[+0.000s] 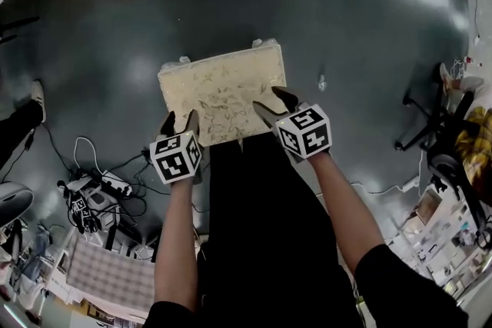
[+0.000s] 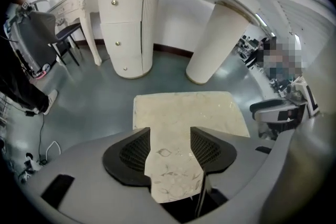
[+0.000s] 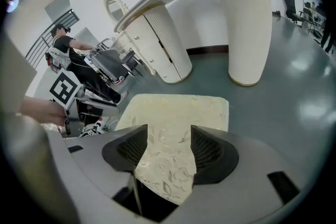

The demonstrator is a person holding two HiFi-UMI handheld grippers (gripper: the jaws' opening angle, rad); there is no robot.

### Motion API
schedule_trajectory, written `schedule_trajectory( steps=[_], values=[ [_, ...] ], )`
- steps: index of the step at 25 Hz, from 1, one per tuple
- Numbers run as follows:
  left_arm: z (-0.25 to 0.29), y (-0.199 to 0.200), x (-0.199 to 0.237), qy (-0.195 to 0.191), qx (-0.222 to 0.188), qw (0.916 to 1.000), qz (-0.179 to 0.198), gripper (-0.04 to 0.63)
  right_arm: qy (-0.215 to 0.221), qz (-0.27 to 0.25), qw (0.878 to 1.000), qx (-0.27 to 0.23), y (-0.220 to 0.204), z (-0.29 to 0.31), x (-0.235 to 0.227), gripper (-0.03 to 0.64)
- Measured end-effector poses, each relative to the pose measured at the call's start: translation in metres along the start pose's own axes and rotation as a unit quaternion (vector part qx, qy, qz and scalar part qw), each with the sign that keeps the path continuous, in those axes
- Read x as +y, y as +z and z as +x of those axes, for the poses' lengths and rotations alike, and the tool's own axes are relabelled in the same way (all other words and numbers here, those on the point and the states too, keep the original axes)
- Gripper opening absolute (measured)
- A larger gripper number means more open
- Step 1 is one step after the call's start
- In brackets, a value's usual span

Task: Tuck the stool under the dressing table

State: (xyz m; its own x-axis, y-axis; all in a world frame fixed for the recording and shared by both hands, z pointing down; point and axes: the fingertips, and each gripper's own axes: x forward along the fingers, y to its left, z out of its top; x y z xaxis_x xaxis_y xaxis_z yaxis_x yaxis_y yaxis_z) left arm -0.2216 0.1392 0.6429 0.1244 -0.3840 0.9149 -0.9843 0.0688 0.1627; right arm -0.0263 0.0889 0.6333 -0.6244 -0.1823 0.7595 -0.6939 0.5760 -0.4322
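The stool [image 1: 223, 92] stands on the floor [image 1: 369, 50] with its long axis running left to right. Both claws are at its near long edge, the left claw [image 1: 180, 119] by the near left corner and the right claw [image 1: 270, 102] further right. Each claw's jaws stand apart, with the cushion rim showing between them, unpinched. The dressing bench [image 2: 128, 34] stands beyond the stool's far edge, well apart, so the push likely runs straight away.
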Motion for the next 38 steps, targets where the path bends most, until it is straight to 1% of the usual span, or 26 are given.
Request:
schedule_trajectory(
  steps=[2,4,6,9,12,15,17,19,22,25,28,33,38],
  values=[
    [0.003,-0.007,0.018,-0.003,0.008,1.0,0.002,0.263,-0.017,0.002,1.0,0.017,-0.014,-0.003,-0.023,0.223],
    [0.01,-0.017,0.033,-0.019,0.028,0.9993,-0.015,0.323,-0.024,0.014,0.999,0.031,-0.027,-0.005,-0.042,0.24],
    [0.017,-0.023,0.043,-0.037,0.047,0.9976,-0.034,0.362,-0.019,0.033,0.998,0.04,-0.036,-0.005,-0.055,0.25],
    [0.029,-0.026,0.046,-0.062,0.063,0.9951,-0.044,0.387,-0.009,0.044,0.997,0.055,-0.045,0.003,-0.066,0.263],
    [0.041,-0.03,0.036,-0.086,0.081,0.9923,-0.037,0.41,0.003,0.06,0.996,0.067,-0.051,0.013,-0.072,0.27],
    [0.051,-0.031,0.032,-0.091,0.092,0.9912,-0.024,0.431,0.013,0.083,0.994,0.075,-0.055,0.025,-0.076,0.275],
    [0.056,-0.032,0.031,-0.092,0.095,0.9909,-0.021,0.437,0.02,0.092,0.992,0.079,-0.058,0.03,-0.078,0.279],
    [0.061,-0.034,0.028,-0.101,0.1,0.9894,-0.028,0.448,0.03,0.105,0.991,0.08,-0.058,0.032,-0.08,0.284],
    [0.065,-0.036,0.027,-0.128,0.107,0.9847,-0.053,0.466,0.049,0.13,0.988,0.075,-0.059,0.033,-0.081,0.295],
    [0.067,-0.037,0.028,-0.147,0.112,0.9806,-0.065,0.472,0.062,0.132,0.987,0.069,-0.059,0.035,-0.078,0.293],
    [0.07,-0.036,0.026,-0.146,0.115,0.9808,-0.06,0.474,0.059,0.124,0.988,0.066,-0.057,0.035,-0.079,0.293],
    [0.07,-0.036,0.025,-0.121,0.115,0.9844,-0.057,0.472,0.041,0.118,0.99,0.057,-0.058,0.034,-0.078,0.293],
    [0.071,-0.021,0.026,-0.11,0.11,0.9874,-0.031,0.472,0.033,0.115,0.992,0.042,-0.052,0.034,-0.079,0.291]
  ],
)
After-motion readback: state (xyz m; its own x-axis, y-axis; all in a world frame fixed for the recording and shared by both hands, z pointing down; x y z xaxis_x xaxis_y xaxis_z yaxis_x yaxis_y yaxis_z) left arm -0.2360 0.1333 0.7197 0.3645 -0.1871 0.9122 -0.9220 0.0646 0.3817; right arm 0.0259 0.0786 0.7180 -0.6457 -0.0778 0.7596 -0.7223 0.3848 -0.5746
